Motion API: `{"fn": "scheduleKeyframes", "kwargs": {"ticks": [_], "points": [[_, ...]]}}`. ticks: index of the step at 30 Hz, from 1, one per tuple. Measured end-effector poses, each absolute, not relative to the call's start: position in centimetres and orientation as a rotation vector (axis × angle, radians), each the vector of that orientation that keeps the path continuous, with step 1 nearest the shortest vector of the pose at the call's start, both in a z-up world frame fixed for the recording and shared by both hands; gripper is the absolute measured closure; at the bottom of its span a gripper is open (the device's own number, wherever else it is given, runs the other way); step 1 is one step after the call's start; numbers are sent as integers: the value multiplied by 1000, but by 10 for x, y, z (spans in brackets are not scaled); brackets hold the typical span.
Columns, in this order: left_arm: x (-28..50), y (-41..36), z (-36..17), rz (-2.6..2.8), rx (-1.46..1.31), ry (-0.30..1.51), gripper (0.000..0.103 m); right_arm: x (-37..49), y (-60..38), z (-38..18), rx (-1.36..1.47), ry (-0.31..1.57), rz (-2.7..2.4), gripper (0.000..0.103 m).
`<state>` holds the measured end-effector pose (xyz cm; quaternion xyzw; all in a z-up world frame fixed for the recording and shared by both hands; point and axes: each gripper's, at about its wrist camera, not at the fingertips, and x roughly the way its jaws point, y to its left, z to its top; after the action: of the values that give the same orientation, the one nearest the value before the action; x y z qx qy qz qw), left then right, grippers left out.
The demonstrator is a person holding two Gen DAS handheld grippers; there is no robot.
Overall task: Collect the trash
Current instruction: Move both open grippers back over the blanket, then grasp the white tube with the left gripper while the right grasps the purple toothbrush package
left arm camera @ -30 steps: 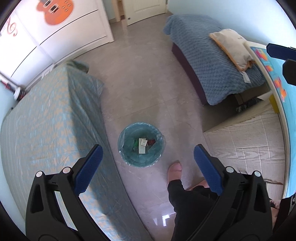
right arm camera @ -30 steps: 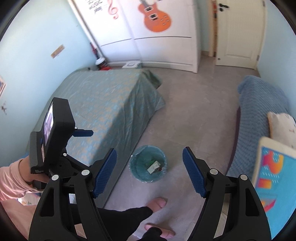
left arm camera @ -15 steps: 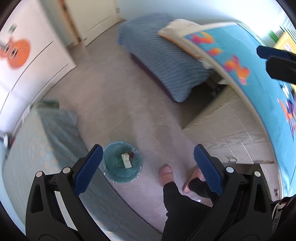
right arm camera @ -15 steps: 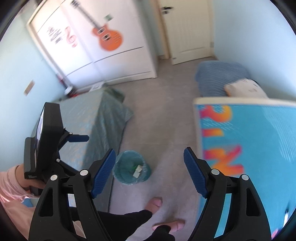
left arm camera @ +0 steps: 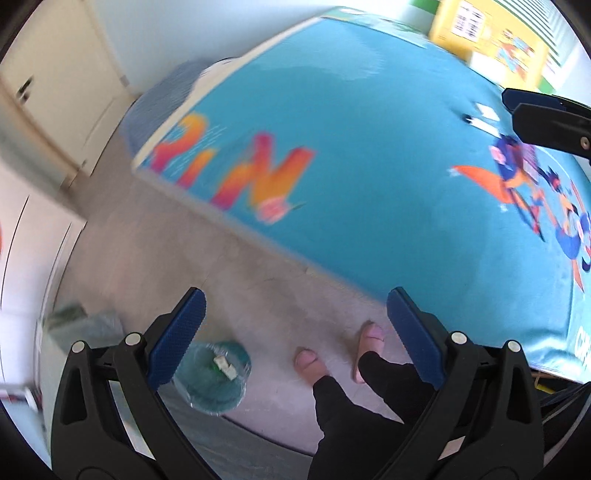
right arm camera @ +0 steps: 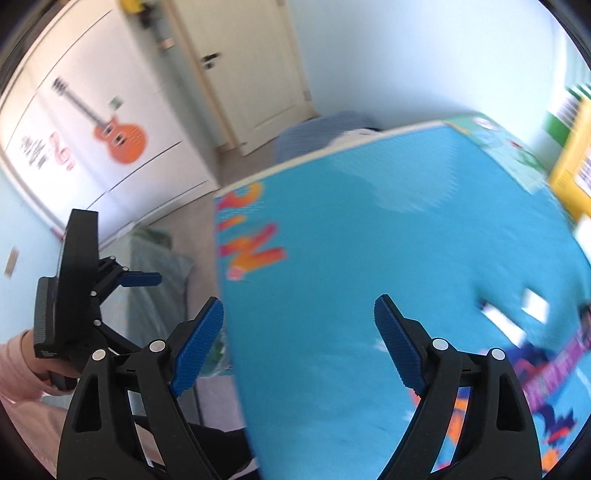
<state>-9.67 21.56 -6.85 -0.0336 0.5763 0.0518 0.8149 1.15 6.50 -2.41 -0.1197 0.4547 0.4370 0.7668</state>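
A round bin with a green liner (left arm camera: 212, 376) stands on the floor at lower left in the left wrist view, with scraps of trash inside. My left gripper (left arm camera: 295, 332) is open and empty, high above the floor and my feet. My right gripper (right arm camera: 299, 343) is open and empty above a bright blue table top (right arm camera: 388, 240). White paper scraps (right arm camera: 535, 302) and a small dark item (left arm camera: 467, 119) lie on the table at the far right, blurred. The left gripper also shows in the right wrist view (right arm camera: 140, 278).
The blue table (left arm camera: 369, 147) carries colourful prints. A yellow box (left arm camera: 480, 26) stands at its far edge. A bed with a green cover (right arm camera: 155, 266) is beside the bin. A white wardrobe with a guitar sticker (right arm camera: 118, 140) and a door (right arm camera: 240, 74) are behind.
Both grippers have swung right and up, away from the bin and bed toward the blue table. The bin has slid to the lower left. Both grippers stay open.
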Motion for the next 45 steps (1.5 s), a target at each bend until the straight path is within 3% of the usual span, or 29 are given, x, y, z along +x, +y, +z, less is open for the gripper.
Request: {"fn": "scheduleKeyframes", "kwargs": {"ticks": [19,45], "points": [[27,70,-53,-198,231,1192,7,85,-146,-37,-18,1019,533,17],[133,-1,-90,-383,340,1255,7,153,-188,-105,149,1162,407,17]]}}
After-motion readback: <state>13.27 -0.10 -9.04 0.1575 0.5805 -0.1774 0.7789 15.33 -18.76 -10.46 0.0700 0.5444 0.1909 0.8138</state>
